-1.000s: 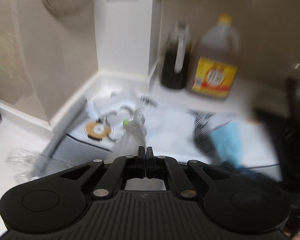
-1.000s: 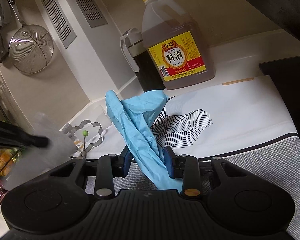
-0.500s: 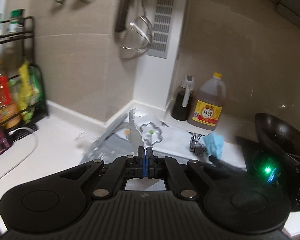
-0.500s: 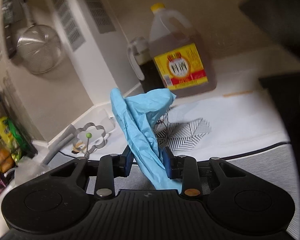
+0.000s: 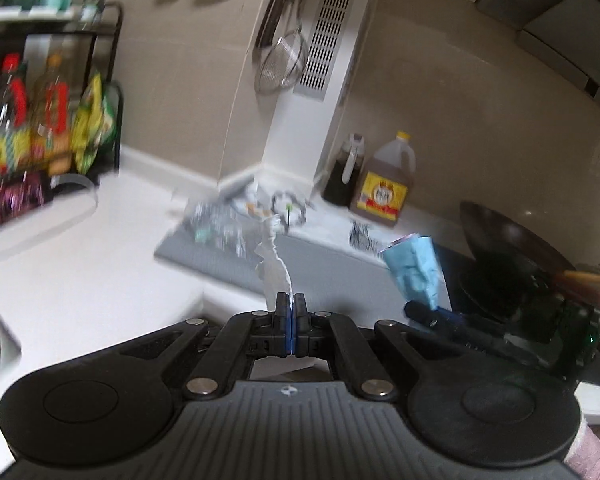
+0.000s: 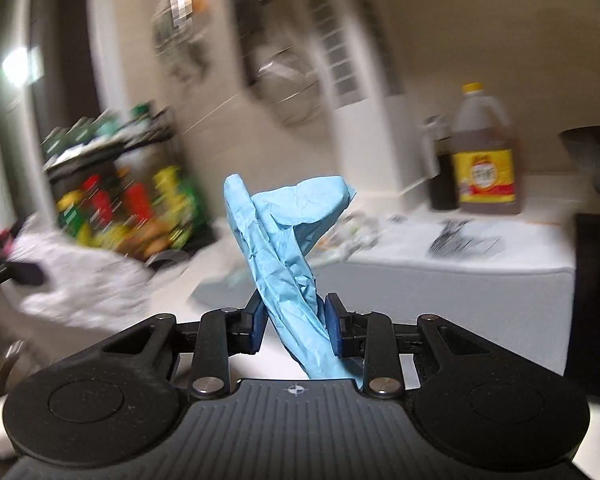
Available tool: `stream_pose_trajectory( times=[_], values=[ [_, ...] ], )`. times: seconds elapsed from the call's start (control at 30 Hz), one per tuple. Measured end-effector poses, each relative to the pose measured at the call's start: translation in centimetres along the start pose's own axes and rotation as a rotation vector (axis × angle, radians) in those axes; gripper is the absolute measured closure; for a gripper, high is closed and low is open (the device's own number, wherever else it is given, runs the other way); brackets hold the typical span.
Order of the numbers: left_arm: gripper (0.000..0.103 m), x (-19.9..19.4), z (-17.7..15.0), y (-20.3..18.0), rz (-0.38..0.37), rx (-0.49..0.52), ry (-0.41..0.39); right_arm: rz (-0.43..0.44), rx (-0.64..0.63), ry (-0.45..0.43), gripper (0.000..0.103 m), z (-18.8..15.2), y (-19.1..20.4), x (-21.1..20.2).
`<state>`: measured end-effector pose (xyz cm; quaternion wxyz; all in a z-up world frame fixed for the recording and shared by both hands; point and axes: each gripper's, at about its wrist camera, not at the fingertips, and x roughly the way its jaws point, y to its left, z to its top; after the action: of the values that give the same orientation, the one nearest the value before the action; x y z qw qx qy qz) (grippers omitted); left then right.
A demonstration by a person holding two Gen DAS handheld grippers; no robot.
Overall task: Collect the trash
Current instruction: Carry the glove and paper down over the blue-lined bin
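Note:
My left gripper (image 5: pixel 289 300) is shut on a thin, crumpled clear plastic wrapper (image 5: pixel 274 264) that sticks up from its pads above the white counter (image 5: pixel 80 272). My right gripper (image 6: pixel 292 312) is shut on a crumpled light-blue glove (image 6: pixel 284 232), which stands up between the blue pads. In the left wrist view the same blue glove (image 5: pixel 414 268) hangs at the right, in front of the stove. In the right wrist view the blurred white wrapper (image 6: pixel 84 280) shows at the far left.
A grey mat (image 5: pixel 228 256) holds more clear wrappers and a flower-shaped metal ring (image 5: pixel 288 212). A yellow-labelled jug (image 5: pixel 384 188) and a dark bottle (image 5: pixel 346 174) stand in the corner. A black wok (image 5: pixel 512 248) is on the right. A bottle rack (image 5: pixel 40 120) stands at the left.
Both grippers have pulled back and up from the mat, carrying the wrapper and the glove. The views swung left; the rack has come into sight and the jug looks smaller.

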<state>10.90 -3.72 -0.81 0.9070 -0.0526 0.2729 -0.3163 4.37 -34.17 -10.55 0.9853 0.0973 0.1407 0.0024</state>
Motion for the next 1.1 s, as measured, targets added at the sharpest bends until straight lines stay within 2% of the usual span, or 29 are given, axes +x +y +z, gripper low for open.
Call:
stream_pose_trajectory(
  times=[0.17,0.3,0.37,0.63,0.87,1.1],
  values=[
    [0.103,-1.4,-4.9,0.3,-0.006,-0.032,0.033,0.07,-0.063,0.179,0.07,-4.9,3.9,-1.2],
    [0.103,-1.4,-8.3,0.4,0.008,-0.06,0.058,0.073,-0.073,0.323,0.07,-8.6,5.5,-1.0],
    [0.103,-1.2,-9.8,0.6,0.014,-0.078,0.075,0.066,-0.096,0.361,0.07,-9.9,6.2,-1.1],
    [0.103,-1.1,-12.9,1.1,0.029,-0.088,0.093,0.037,-0.12,0.385,0.07,-10.6,7.1,-1.3],
    [0.103,-1.1,-12.5,1.9,0.045,-0.101,0.091,0.042,-0.138,0.401,0.07,-10.8,7.4,-0.4],
    [0.103,-1.2,-10.8,2.8,0.031,-0.089,0.066,0.029,-0.155,0.375,0.07,-9.6,7.1,0.6]
  ],
)
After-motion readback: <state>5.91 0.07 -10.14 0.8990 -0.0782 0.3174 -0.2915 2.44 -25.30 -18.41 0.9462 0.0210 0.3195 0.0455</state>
